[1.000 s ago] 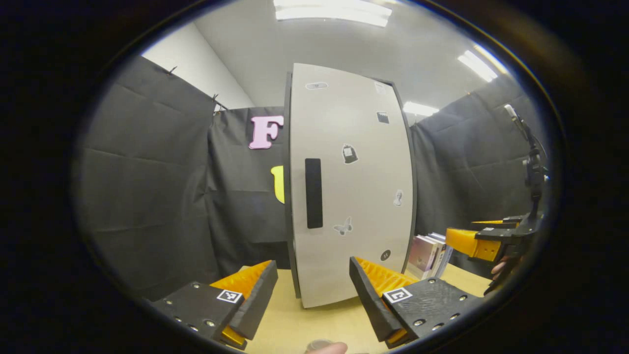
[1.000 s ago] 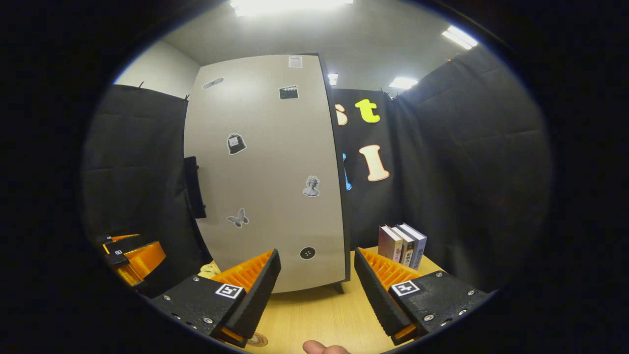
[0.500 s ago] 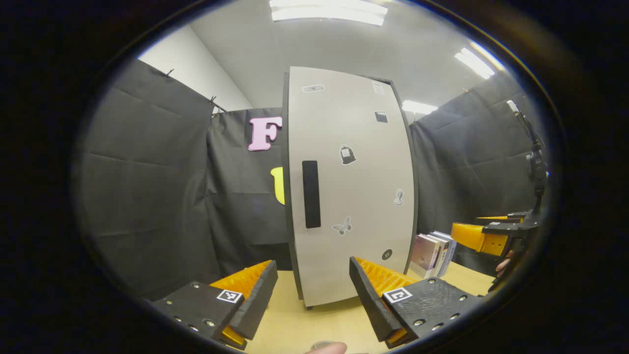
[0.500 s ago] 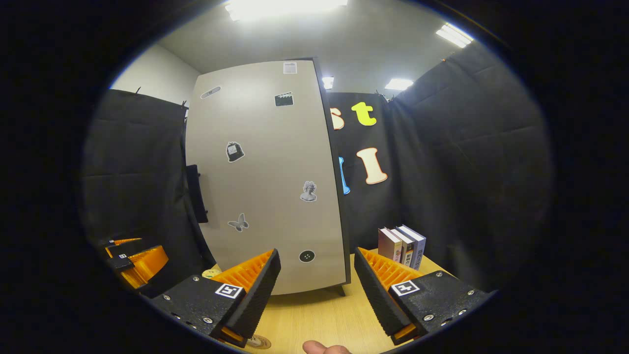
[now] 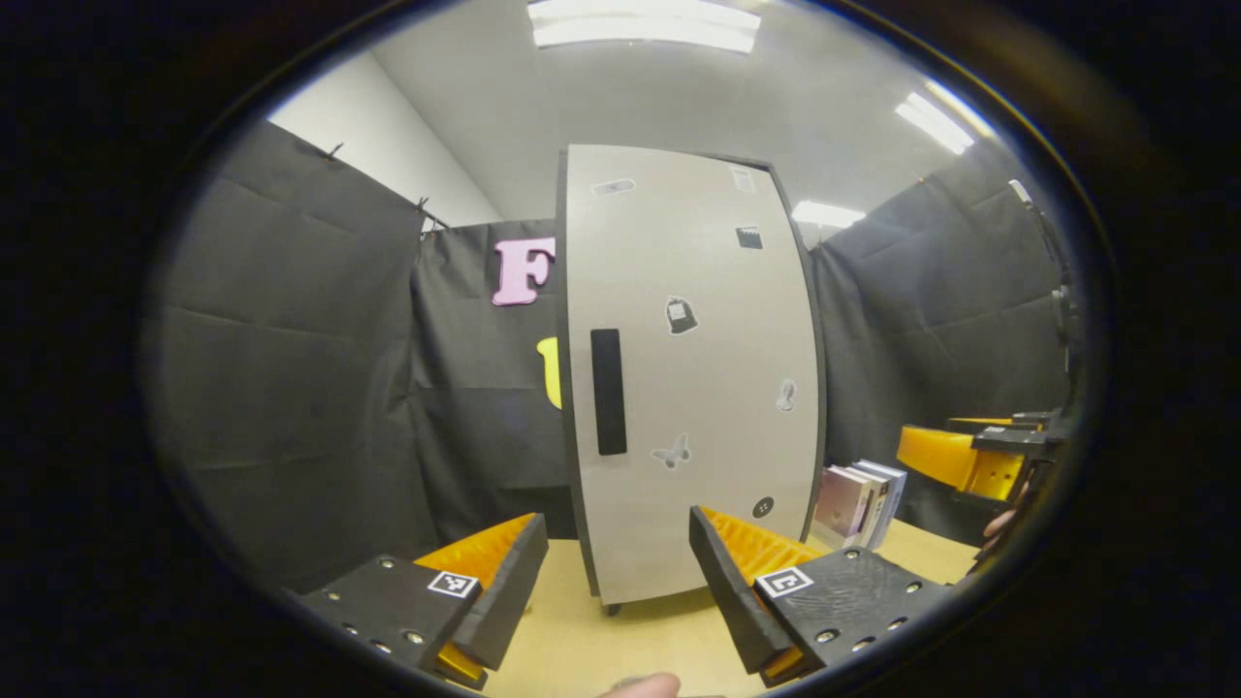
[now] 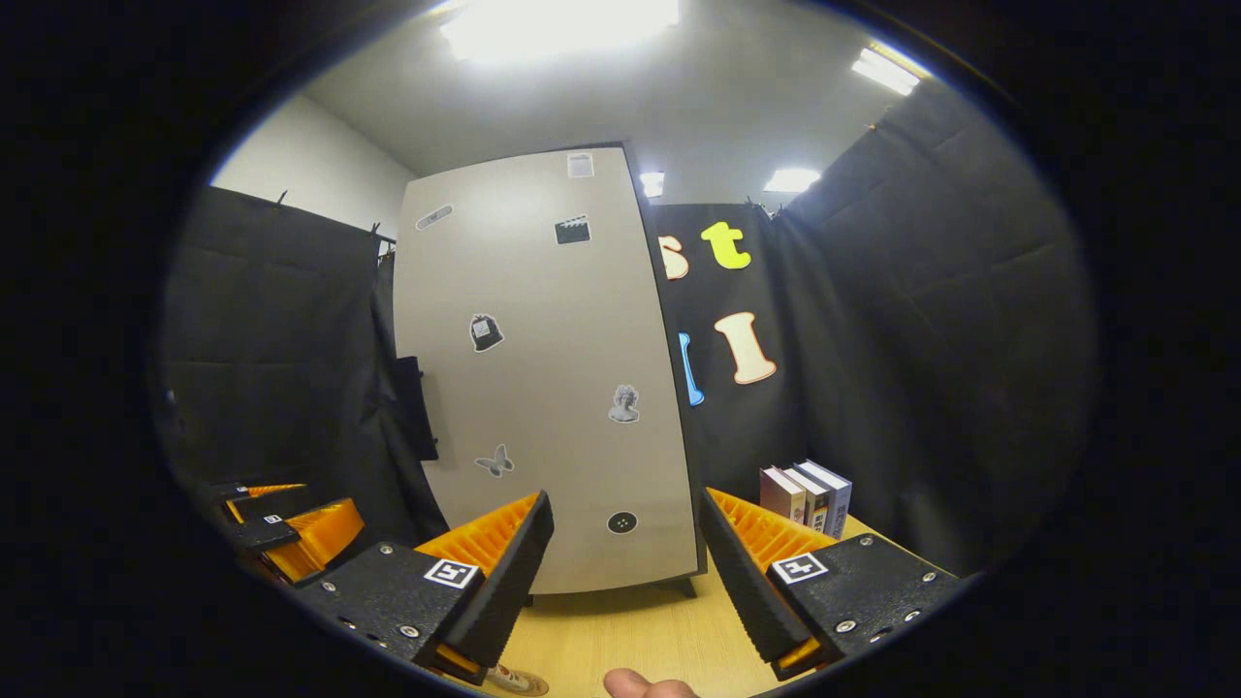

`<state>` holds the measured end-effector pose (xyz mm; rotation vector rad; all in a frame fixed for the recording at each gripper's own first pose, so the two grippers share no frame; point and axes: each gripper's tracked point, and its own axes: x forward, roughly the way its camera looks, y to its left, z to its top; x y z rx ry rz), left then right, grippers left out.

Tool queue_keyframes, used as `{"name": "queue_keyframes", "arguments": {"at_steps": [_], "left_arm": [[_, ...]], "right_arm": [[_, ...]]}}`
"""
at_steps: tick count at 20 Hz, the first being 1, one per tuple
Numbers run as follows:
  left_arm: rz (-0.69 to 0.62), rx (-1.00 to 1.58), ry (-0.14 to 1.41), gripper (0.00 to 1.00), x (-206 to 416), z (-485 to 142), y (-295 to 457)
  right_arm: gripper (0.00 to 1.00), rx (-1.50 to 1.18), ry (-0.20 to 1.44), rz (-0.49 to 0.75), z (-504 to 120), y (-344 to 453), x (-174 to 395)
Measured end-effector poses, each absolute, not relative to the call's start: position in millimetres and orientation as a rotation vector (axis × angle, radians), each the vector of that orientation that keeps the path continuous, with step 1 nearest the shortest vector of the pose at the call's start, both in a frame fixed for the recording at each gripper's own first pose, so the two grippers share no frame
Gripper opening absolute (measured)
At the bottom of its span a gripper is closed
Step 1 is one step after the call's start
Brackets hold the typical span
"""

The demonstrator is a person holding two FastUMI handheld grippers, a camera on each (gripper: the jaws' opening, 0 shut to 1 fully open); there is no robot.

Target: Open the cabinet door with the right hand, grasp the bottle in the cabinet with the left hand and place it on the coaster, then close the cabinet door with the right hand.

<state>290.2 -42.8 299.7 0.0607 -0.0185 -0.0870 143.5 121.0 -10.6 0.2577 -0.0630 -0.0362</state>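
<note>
We hold the left gripper (image 5: 616, 582) and right gripper (image 6: 625, 572) with jaws spread, empty — facing the closed grey sticker-dotted cabinet door (image 5: 693, 388); upright books (image 6: 807, 494) stand beside it.

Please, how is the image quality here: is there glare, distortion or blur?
Left gripper view: the cabinet door bows outward from fisheye distortion, and the ceiling lights are bright yet sharp. Right gripper view: one ceiling light is blown out to white glare; the books stay sharp.
</note>
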Motion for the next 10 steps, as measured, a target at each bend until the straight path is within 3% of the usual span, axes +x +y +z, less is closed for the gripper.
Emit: {"name": "queue_keyframes", "arguments": {"at_steps": [2, 3, 10], "left_arm": [[-0.085, 0.058, -0.027, 0.87, 290.0, 301.8, -42.9], [-0.083, 0.058, -0.03, 0.88, 291.5, 303.0, -42.7], [-0.085, 0.044, -0.03, 0.88, 293.9, 301.5, -42.6]], "right_arm": [[0.94, 0.255, -0.07, -0.036, -8.9, 120.4, 142.4], [0.9, 0.255, -0.071, -0.036, -8.7, 120.5, 141.7], [0.94, 0.235, -0.047, -0.039, -14.1, 124.4, 142.7]]}}
